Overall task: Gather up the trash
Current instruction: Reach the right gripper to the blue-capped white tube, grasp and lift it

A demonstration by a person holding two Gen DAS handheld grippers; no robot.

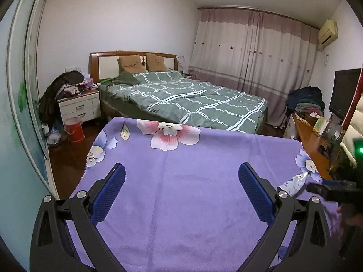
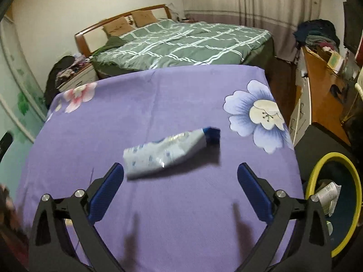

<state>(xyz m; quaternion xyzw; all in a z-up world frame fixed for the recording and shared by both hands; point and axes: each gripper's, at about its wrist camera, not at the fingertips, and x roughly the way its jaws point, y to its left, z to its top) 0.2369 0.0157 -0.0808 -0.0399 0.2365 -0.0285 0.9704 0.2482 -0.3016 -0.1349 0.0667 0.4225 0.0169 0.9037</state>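
Both the right gripper and left gripper gape wide, empty. Crumpled tube, perhaps toothpaste, lies on the purple worktop near the yellow-rimmed bin.

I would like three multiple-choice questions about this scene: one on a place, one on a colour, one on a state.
1. Where does the crumpled white and blue tube lie?
A. on the purple flowered cloth
B. in the bin
C. on the green bed

2. What colour is the rim of the round bin beside the table?
A. red
B. yellow
C. white

3. How is the right gripper?
A. shut on the tube
B. shut on nothing
C. open

Answers: 1 A, the tube rests on the cloth, ahead of the gripper. 2 B, the rim shows yellow at the right edge. 3 C, its blue pads stand wide apart, holding nothing.
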